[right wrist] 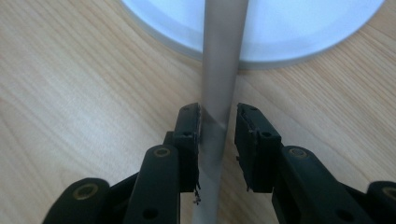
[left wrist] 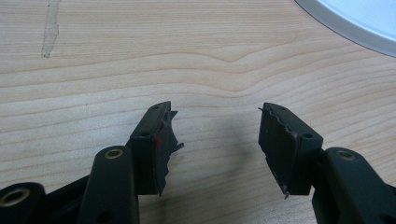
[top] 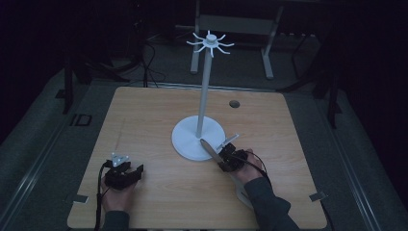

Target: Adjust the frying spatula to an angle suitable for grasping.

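The smooth grey rod point(right wrist: 218, 70), loose between the right gripper's point(right wrist: 218, 112) narrow jaws and reaching over the white stand base point(right wrist: 299, 28), looks stiff, light and slippery, best gripped squarely mid-shaft; the left gripper point(left wrist: 215, 109) gapes empty.

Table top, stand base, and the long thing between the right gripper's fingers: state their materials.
Table top: pale wood or wood-look laminate, matte, grain lines visible. Stand base: white, smooth, likely plastic or painted metal. Long utensil: grey, dull sheen, probably metal; dim light leaves it open.
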Available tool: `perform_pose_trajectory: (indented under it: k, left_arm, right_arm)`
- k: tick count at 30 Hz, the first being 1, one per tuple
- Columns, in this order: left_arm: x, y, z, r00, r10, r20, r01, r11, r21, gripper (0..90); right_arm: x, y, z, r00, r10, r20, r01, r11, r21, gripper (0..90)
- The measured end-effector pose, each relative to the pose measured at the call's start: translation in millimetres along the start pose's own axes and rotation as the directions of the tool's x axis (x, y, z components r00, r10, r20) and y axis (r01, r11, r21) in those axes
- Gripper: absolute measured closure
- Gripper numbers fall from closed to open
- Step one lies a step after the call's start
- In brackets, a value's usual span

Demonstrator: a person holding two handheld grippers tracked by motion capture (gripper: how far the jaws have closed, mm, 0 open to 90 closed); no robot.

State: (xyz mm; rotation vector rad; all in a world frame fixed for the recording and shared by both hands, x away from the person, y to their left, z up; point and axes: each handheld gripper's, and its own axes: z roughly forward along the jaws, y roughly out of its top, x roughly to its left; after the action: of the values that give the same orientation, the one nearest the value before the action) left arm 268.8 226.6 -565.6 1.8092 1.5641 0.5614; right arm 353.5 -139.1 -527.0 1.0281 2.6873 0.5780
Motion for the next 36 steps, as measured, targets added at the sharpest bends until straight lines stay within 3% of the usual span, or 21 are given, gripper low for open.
perform_pose_trajectory:
  k: [12,19,22,30,36]
  left_arm:
    - [-0.5,-0.1,0.1,1.0000,0.004,0.001,-0.004,1.0000,0.007,45.0]
    - [-0.4,-0.1,0.6,1.0000,0.005,0.001,-0.005,1.0000,0.008,45.0]
    - [-0.1,-0.1,0.3,1.0000,0.003,0.000,-0.003,1.0000,0.005,45.0]
    - [0.3,0.2,0.6,1.0000,-0.005,0.001,0.005,1.0000,-0.001,45.0]
    - [-0.1,0.1,0.7,1.0000,-0.004,0.001,0.004,1.0000,0.000,45.0]
  right_arm:
    - [-2.7,11.4,13.3,0.9997,0.010,-0.020,-0.009,0.997,0.079,72.9]
    - [-3.0,13.1,14.3,0.9997,0.007,-0.024,-0.005,0.996,0.090,74.0]
    - [-3.1,12.4,14.0,0.9993,0.016,-0.035,-0.013,0.996,0.084,74.6]
    - [3.8,10.9,8.3,0.9997,-0.019,-0.014,0.020,0.998,0.055,74.9]
    - [2.5,6.6,1.6,0.9998,-0.003,-0.018,0.004,1.000,0.016,74.9]
